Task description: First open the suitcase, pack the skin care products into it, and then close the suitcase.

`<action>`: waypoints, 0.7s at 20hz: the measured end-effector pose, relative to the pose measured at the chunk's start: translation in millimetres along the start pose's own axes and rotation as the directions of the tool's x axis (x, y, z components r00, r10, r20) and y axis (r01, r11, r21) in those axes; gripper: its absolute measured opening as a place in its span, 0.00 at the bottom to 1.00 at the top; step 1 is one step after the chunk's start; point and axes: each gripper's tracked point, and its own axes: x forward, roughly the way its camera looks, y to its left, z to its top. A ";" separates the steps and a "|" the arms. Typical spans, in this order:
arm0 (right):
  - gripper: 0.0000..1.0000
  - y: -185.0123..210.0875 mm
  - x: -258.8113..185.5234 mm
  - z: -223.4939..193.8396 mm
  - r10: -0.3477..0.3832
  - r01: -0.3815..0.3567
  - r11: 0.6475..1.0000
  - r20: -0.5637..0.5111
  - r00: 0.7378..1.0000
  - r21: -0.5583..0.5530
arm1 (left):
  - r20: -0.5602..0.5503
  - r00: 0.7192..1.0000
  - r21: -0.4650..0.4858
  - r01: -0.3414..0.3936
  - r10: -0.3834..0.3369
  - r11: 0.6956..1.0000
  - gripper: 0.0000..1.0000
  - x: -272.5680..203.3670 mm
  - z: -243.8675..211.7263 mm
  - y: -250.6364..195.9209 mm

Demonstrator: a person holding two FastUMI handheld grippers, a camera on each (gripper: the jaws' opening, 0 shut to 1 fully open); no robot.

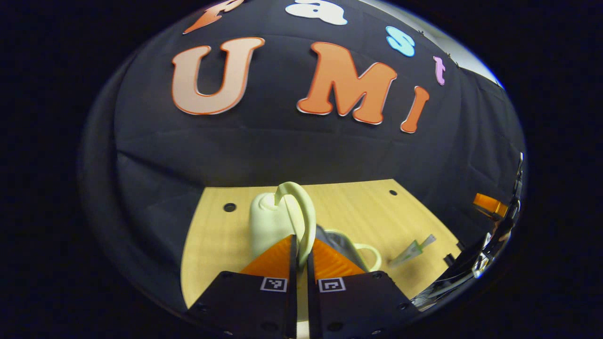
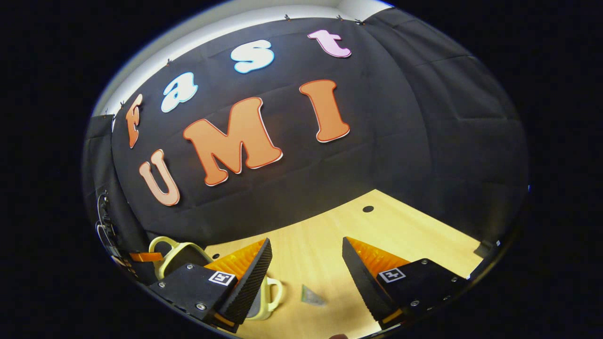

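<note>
Left gripper view: left tool (image 1: 301,242) clamps suitcase (image 1: 271,221) handle (image 1: 301,207), lid upright | right tool (image 2: 306,263) wide

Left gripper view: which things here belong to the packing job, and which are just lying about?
Job:
- pale green plastic suitcase, its arched handle pinched by the left gripper
- small greenish skin care sachet, lying on the table
- right gripper, open over the table

Just there:
- light wooden table with round holes
- black cloth booth wall
</note>
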 end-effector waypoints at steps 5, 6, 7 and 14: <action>0.95 48.6 -4.4 -8.7 0.051 -0.051 0.999 -0.027 0.998 0.003 | -0.031 0.996 -0.101 -0.084 0.081 0.991 0.08 -12.8 -52.5 125.5; 0.95 49.0 -5.0 -8.3 0.036 -0.036 0.999 -0.027 0.999 -0.012 | -0.059 0.991 -0.112 -0.124 0.117 0.986 0.06 -11.2 -70.9 148.0; 0.95 49.6 -7.2 -9.2 0.026 -0.027 0.999 -0.022 0.999 -0.029 | -0.088 0.985 -0.120 -0.161 0.151 0.980 0.06 -2.4 -88.0 169.4; 0.95 31.7 -20.6 -19.5 -0.050 0.047 0.996 -0.044 0.998 -0.073 | -0.252 0.947 -0.114 -0.234 0.200 0.966 0.07 56.5 -181.3 236.2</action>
